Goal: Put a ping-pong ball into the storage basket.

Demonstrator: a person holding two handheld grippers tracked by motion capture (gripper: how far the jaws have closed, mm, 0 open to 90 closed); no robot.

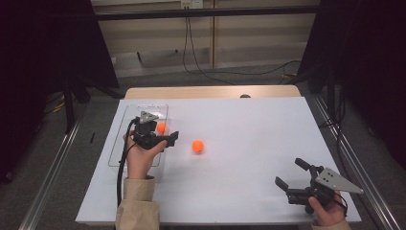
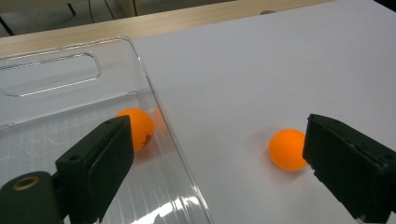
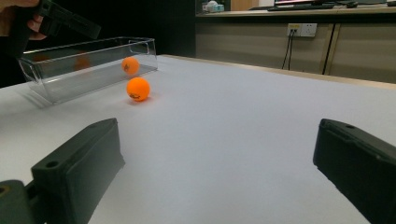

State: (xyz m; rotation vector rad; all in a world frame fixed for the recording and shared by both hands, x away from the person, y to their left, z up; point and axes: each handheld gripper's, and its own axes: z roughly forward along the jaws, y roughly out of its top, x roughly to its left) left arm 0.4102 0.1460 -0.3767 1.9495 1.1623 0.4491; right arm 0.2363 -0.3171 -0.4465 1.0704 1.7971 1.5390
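Note:
A clear plastic bin (image 1: 116, 143) (image 2: 154, 88) (image 3: 88, 56) lies at the table's left. One orange ball (image 1: 161, 127) (image 2: 140, 128) (image 3: 130, 65) rests inside it. A second orange ball (image 1: 197, 146) (image 2: 287, 149) (image 3: 138, 89) sits on the white table just right of the bin. My left gripper (image 1: 165, 134) (image 2: 217, 140) hovers over the bin's right wall, open, with nothing between its jaws. One jaw is above the bin and the other is near the loose ball. My right gripper (image 1: 290, 172) (image 3: 215, 154) stands open and empty at the near right, pointing toward the balls.
The white table top (image 1: 249, 124) has a wooden strip (image 1: 210, 92) along its far edge. Dark curtains (image 1: 43, 57) hang on both sides, and cables (image 1: 201, 67) trail on the floor behind. Metal rails (image 1: 52, 172) run along both sides of the table.

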